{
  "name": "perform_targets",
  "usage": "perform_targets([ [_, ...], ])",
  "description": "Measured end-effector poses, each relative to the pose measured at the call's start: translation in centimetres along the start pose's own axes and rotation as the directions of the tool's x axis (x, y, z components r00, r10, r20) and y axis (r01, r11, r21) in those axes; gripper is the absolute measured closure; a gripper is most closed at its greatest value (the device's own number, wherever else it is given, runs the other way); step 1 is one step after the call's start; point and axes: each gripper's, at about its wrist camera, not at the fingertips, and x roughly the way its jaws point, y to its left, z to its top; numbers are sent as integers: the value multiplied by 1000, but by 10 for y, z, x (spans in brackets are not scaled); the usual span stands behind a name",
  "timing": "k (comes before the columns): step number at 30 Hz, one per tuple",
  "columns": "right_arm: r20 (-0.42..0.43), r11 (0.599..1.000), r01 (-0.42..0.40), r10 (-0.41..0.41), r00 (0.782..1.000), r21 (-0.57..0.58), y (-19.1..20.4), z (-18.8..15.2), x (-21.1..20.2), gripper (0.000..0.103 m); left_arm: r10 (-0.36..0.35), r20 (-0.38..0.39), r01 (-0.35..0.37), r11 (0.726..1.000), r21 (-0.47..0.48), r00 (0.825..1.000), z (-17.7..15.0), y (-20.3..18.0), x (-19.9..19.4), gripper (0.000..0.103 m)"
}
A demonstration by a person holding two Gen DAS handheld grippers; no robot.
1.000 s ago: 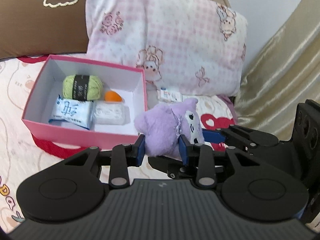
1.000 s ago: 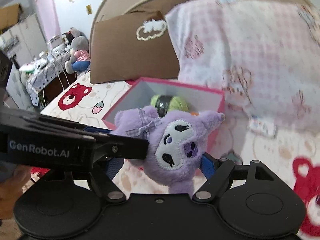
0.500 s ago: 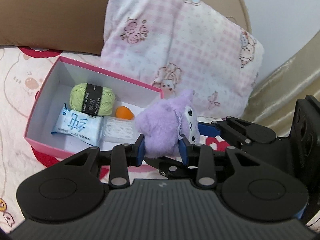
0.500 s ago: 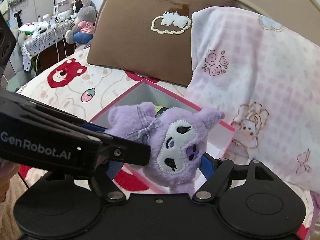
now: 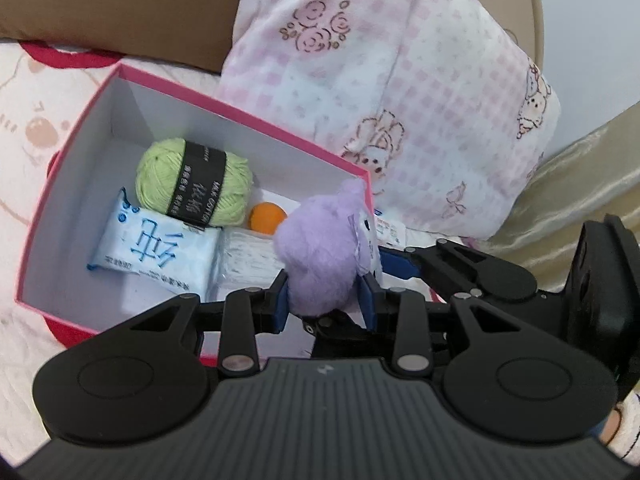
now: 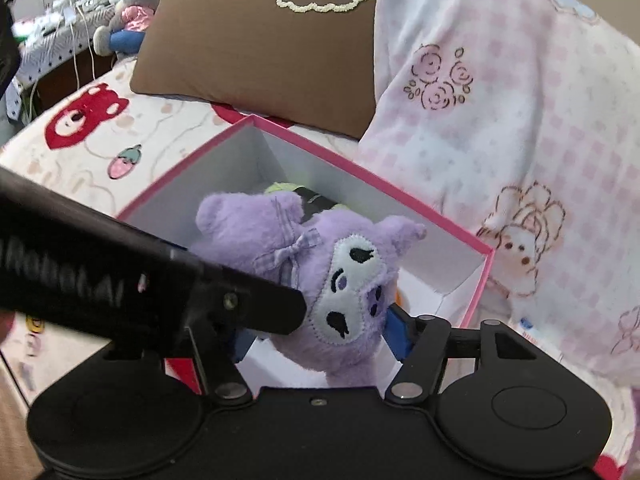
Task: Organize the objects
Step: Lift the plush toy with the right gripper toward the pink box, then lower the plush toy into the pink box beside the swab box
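Note:
A purple plush toy point(image 5: 320, 256) with a white face hangs over the right end of the pink box point(image 5: 240, 110), held by its body in my left gripper point(image 5: 324, 300), which is shut on it. In the right wrist view the plush toy point(image 6: 340, 272) faces the camera above the pink box point(image 6: 360, 168). My right gripper point(image 6: 318, 336) has its jaws closing around the toy's lower part; a gap shows at the left pad. Inside the box lie a green yarn ball point(image 5: 192, 182), a blue tissue pack point(image 5: 156, 254), an orange ball point(image 5: 266, 216) and a white packet point(image 5: 248, 256).
The box sits on a bed with a cartoon-print sheet point(image 6: 100, 152). A pink checked pillow point(image 5: 400, 100) and a brown pillow point(image 6: 260, 52) rise right behind it. A small packet point(image 5: 390, 232) lies beside the box. Gold fabric point(image 5: 580, 180) hangs at right; a cluttered side table point(image 6: 60, 32) stands far left.
Both grippers have carried the plush toy from beside the box to over its right end and lower. The right gripper's jaws have narrowed around the toy.

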Motion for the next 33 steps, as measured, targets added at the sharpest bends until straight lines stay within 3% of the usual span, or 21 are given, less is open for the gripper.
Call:
perform_targets([
  [5,-14,999,-37,37,999,12,-2,0,9,36,-18,-2,18,1000,13,1000,-2,9,7,70],
  [12,-41,987,-108,113,993,118,-13,-11,34,36,-45,-36,45,999,-6,998,-6,30,29,70],
  [20,-97,983,-75,92,991,165,-21,-17,69,49,-61,-79,57,997,-49,995,-9,50,56,70],
  [22,-112,983,-66,86,990,168,-22,-19,75,56,-56,-76,52,997,-49,996,-9,51,59,70],
  [28,-112,983,-63,83,990,174,-25,-22,77,56,-19,-58,19,1000,-17,998,-8,51,57,70],
  [33,-132,980,-77,102,986,183,-24,-27,77,56,54,-31,-53,998,27,998,-7,50,48,66],
])
